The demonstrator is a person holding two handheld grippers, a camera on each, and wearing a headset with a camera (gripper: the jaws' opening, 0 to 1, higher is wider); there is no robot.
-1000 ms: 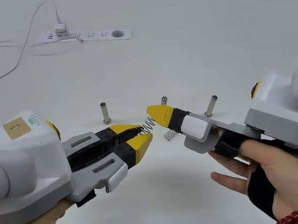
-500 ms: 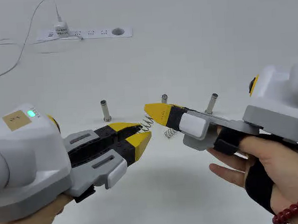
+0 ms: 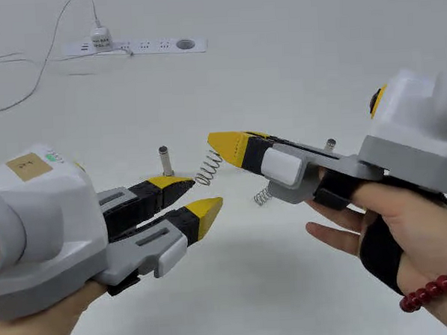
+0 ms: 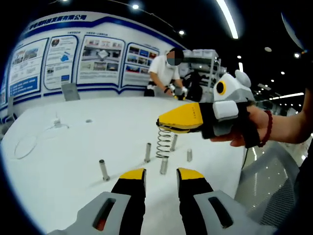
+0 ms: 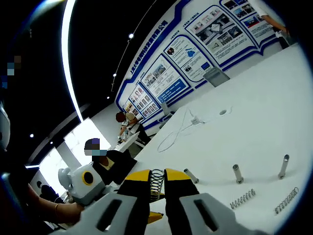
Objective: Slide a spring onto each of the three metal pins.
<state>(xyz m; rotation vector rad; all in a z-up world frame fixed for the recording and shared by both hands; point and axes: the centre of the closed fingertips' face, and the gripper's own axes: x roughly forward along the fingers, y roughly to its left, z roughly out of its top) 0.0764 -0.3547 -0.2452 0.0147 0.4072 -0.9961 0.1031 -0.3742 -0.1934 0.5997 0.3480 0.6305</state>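
Since the earlier frame, my left gripper (image 3: 207, 193) had released, jaws apart, leaving the spring (image 3: 208, 169) clamped by one end in my right gripper (image 3: 216, 140), aloft just right of the left pin (image 3: 164, 160), where so slight a hold could let it swing or slip free.
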